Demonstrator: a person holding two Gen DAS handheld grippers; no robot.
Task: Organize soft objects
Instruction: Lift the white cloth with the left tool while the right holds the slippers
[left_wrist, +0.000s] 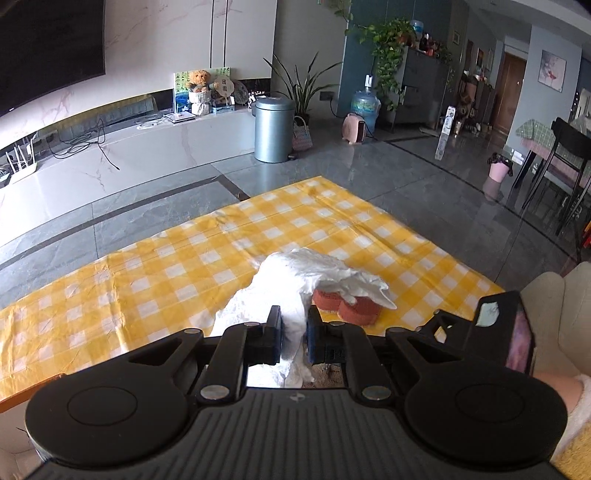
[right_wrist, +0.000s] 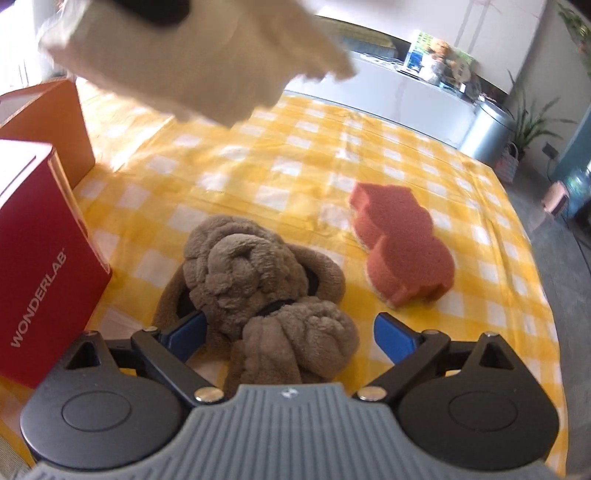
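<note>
So the left gripper (left_wrist: 293, 338) is pinched tight on a crumpled white cloth (left_wrist: 295, 277), low centre of its view, lifted off the yellow checked tablecloth (left_wrist: 147, 273). It's light and floppy, so it'll dangle and swing; a bunched fold is probably the safest hold. The right gripper (right_wrist: 290, 330) is spread wide around a fluffy brown plush toy (right_wrist: 258, 273), pads not squeezing. I'd grab its squishy thick middle. The orange-red sponge (right_wrist: 399, 243) sits right of it.
</note>
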